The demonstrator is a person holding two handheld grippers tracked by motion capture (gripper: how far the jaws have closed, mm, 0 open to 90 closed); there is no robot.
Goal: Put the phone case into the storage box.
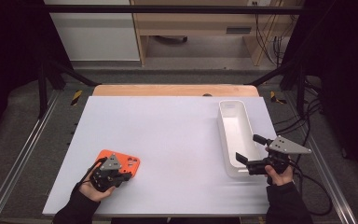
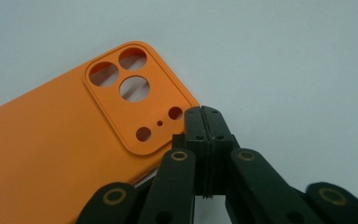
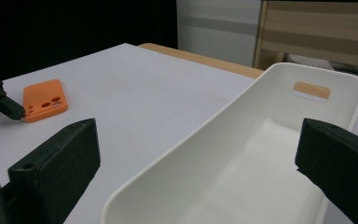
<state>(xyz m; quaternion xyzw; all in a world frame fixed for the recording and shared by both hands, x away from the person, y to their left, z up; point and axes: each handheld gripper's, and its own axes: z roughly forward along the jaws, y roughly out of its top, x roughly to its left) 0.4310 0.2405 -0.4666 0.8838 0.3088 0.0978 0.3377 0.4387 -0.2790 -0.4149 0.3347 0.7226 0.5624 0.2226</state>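
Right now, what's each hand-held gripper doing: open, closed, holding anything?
Left hand-held gripper: closed, tips at the corner of the orange phone case; a grip cannot be told.
Right hand-held gripper: open, jaws either side of the white bin.

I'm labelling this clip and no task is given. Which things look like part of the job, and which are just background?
Likely part of the job:
- orange phone case, at the shut left gripper
- white bin, with the open right gripper at its near end

Just background:
- wooden furniture beyond the table
- cables on the floor

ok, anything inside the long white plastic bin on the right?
No. In the right gripper view the long white plastic bin shows a bare white floor and walls, with just its handle slot cut out.
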